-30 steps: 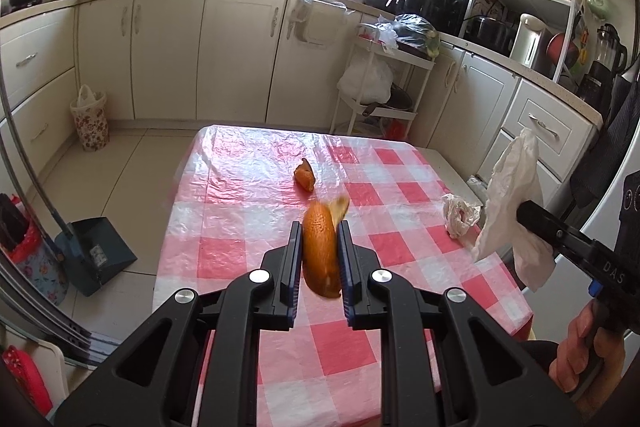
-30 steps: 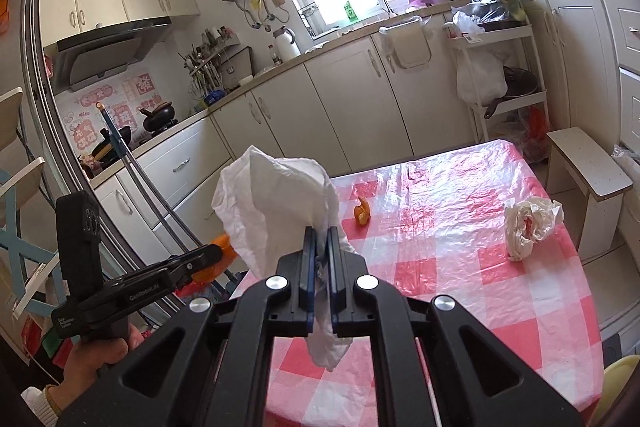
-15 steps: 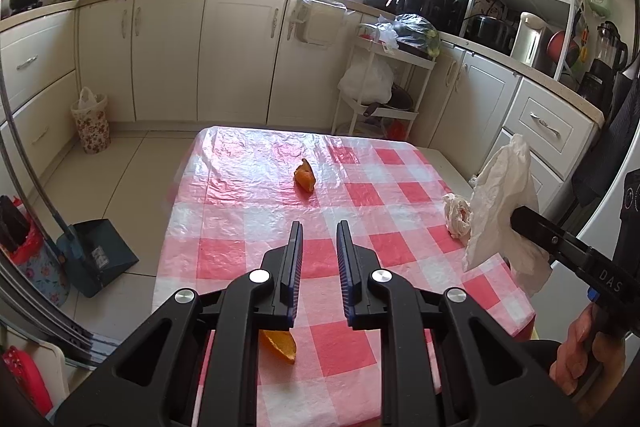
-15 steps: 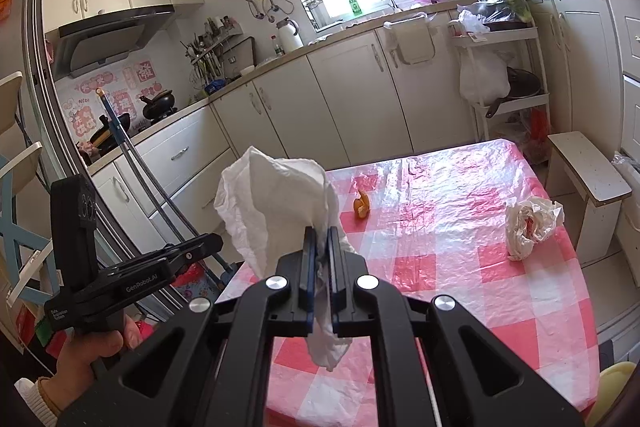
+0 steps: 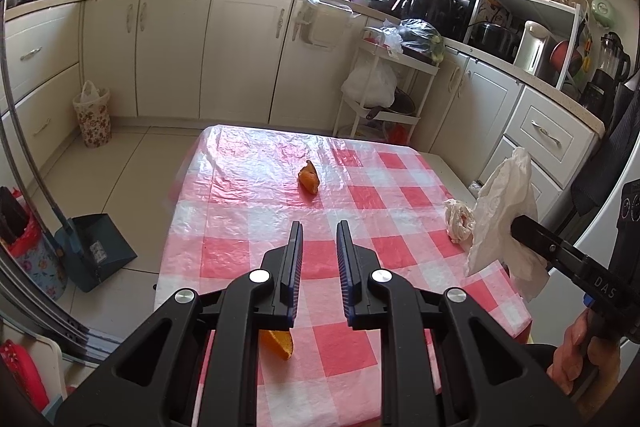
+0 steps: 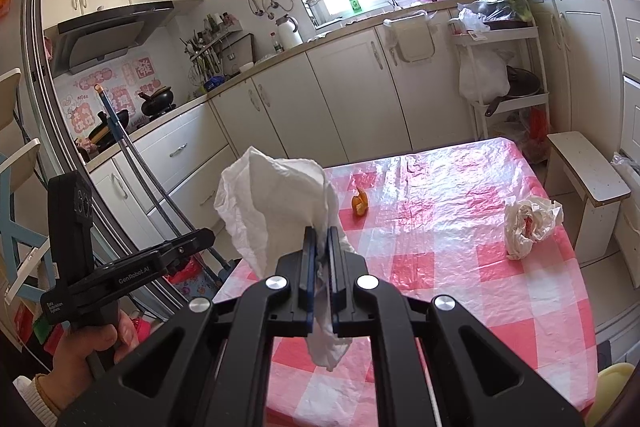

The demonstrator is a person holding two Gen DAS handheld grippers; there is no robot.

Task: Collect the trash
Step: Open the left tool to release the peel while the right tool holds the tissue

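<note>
Right gripper (image 6: pixel 319 241) pinches white tissue (image 6: pixel 276 203) aloft; left gripper (image 5: pixel 318 239) spread, holding nothing.
Orange peel (image 5: pixel 277 343) lies on table (image 5: pixel 240 251) beneath left jaws; second peel (image 5: pixel 309 181) at 12 o'clock, crumpled wad (image 5: pixel 459 219) at 2, both uncollected.

Left gripper (image 5: pixel 318 227) held out level, jaws apart, gripping nothing. Right gripper (image 6: pixel 320 233) clamped tight, pointing forward. Left hand (image 6: pixel 86 351) and right hand (image 5: pixel 580 355) both wrapped round the handles.

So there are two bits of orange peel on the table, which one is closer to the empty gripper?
The peel partly hidden beneath the open left gripper, at the table's near edge. The other peel lies farther off, mid-table.
</note>
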